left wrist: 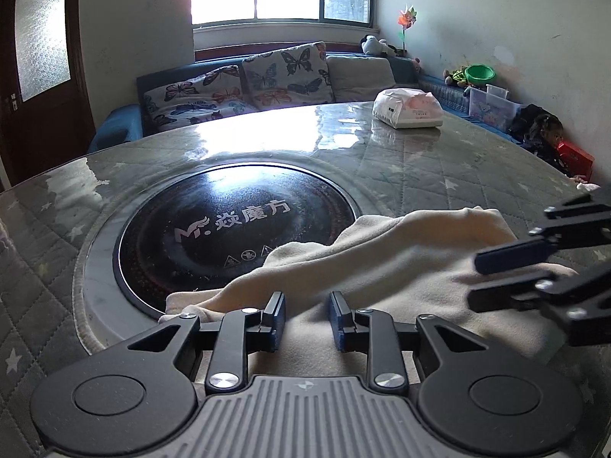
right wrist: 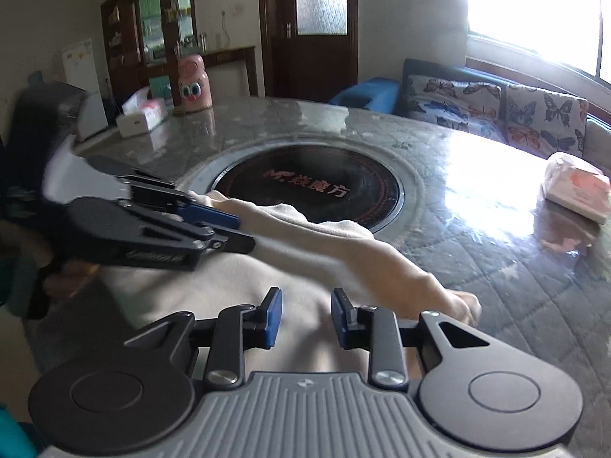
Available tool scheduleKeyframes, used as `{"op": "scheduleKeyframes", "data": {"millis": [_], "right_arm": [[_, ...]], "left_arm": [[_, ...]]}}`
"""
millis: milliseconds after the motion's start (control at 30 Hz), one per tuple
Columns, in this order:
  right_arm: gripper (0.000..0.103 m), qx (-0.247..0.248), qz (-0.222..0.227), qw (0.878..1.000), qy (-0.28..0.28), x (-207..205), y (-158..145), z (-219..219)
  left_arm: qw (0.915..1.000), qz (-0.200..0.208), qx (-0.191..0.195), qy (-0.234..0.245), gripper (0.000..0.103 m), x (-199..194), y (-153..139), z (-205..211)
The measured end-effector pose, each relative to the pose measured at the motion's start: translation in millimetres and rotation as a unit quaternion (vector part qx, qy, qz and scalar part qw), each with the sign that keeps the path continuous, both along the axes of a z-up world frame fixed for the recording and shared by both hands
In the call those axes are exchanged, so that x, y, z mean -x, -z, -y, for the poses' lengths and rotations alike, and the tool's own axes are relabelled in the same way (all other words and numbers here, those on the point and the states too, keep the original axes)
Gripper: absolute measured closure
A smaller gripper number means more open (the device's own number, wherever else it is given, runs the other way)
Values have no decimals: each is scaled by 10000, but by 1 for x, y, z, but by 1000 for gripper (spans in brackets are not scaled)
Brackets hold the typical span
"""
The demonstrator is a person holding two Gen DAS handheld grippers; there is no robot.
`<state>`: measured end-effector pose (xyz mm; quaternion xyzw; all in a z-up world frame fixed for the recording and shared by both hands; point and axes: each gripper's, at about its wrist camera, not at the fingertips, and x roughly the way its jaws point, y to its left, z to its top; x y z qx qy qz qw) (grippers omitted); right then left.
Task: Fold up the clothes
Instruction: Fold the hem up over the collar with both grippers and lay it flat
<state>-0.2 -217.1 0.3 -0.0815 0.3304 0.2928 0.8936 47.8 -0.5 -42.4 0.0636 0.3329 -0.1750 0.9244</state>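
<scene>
1. Here, a cream garment (left wrist: pixel 382 263) lies rumpled on a quilted grey table (left wrist: pixel 439 175), its far edge overlapping the round black cooktop (left wrist: pixel 229 229) set into the tabletop.
2. The left gripper (left wrist: pixel 307 318) hangs over the cloth's near part, jaws slightly apart with nothing between them.
3. The right gripper (right wrist: pixel 306 316) hovers above the cloth too, jaws parted and empty.
4. A white tissue pack (left wrist: pixel 408 110) sits near the table's far edge.
</scene>
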Motion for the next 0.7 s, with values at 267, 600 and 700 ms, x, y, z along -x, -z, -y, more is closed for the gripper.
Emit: {"op": "scheduleKeyframes", "data": {"millis": [267, 600, 700], "right_arm": [[75, 2, 95, 9999, -55, 38, 3, 28], [75, -268, 194, 9995, 18, 55, -6, 46], [75, -400, 171, 9990, 81, 46, -8, 47]], "left_arm": [[10000, 42, -49, -61, 72, 2, 1, 0], [9997, 223, -3, -24, 72, 19, -14, 3], [9995, 293, 54, 129, 71, 31, -20, 9]]}}
